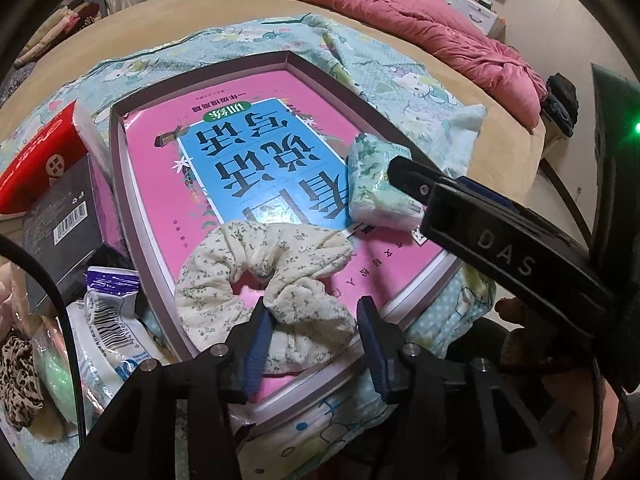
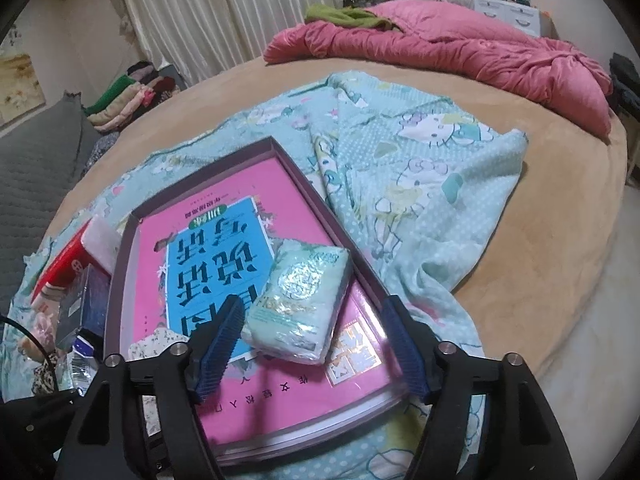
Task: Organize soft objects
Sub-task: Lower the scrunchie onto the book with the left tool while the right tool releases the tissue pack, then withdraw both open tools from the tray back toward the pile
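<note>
A cream floral scrunchie (image 1: 276, 276) lies on a pink book (image 1: 240, 168) inside a shallow box (image 1: 120, 184). My left gripper (image 1: 314, 344) is open, its blue pads on either side of the scrunchie's near edge. A pale green tissue pack (image 2: 300, 304) lies on the book (image 2: 288, 392) at the box's right side; it also shows in the left wrist view (image 1: 378, 184). My right gripper (image 2: 316, 348) is open around the pack's near end, not gripping it. In the left wrist view its finger (image 1: 412, 176) lies over the pack.
The box sits on a teal cartoon blanket (image 2: 420, 168) on a tan bed. A red box (image 1: 36, 160), a black box (image 1: 64, 224) and plastic packs (image 1: 104, 320) lie left of it. A pink quilt (image 2: 460, 48) lies at the far side.
</note>
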`<state>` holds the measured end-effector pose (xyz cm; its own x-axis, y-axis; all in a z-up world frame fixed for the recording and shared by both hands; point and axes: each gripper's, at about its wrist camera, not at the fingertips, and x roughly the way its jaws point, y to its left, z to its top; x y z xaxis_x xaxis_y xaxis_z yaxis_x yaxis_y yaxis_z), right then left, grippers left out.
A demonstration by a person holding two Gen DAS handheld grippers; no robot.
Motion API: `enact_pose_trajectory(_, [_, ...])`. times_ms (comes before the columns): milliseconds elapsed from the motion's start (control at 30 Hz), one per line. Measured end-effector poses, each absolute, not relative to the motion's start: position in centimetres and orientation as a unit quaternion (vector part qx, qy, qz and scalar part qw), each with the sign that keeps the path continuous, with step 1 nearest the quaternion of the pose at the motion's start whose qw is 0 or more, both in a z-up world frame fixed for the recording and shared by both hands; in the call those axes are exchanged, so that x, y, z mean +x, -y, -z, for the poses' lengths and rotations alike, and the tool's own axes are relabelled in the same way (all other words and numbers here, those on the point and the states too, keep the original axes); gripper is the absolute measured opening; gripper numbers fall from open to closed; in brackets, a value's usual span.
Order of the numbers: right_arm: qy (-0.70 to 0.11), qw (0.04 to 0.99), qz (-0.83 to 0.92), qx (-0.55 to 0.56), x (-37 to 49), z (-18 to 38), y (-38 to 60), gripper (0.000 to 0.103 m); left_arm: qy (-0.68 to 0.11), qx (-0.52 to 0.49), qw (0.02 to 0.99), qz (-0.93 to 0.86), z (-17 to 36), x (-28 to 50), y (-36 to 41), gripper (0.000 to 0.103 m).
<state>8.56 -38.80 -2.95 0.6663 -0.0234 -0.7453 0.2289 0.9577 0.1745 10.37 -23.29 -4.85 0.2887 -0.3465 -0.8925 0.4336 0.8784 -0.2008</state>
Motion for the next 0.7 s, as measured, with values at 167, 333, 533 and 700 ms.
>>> enact_pose_trajectory(167, [-0.379, 0.91, 0.081, 0.148, 7.6, 2.1, 39.8, 0.076, -0.539, 0.028, 0.804, 0.248, 4.2, 10.2, 22.8, 0.052])
enact_pose_trajectory(333, [-0.363, 0.916, 0.09, 0.146, 6.9, 1.3, 40.1, 0.077, -0.528, 0.022, 0.812, 0.249, 3.1, 10.0, 22.1, 0.059])
enact_pose_trajectory(533, [-0.349, 0.924, 0.091, 0.127, 6.5, 0.5, 39.5, 0.078, -0.511, 0.018, 0.824, 0.243, 1.6, 9.3, 20.9, 0.065])
enact_pose_trajectory(700, [-0.34, 0.929, 0.089, 0.117, 6.1, -0.1, 38.9, 0.079, -0.493, 0.027, 0.84, 0.224, 0.6, 8.5, 19.9, 0.068])
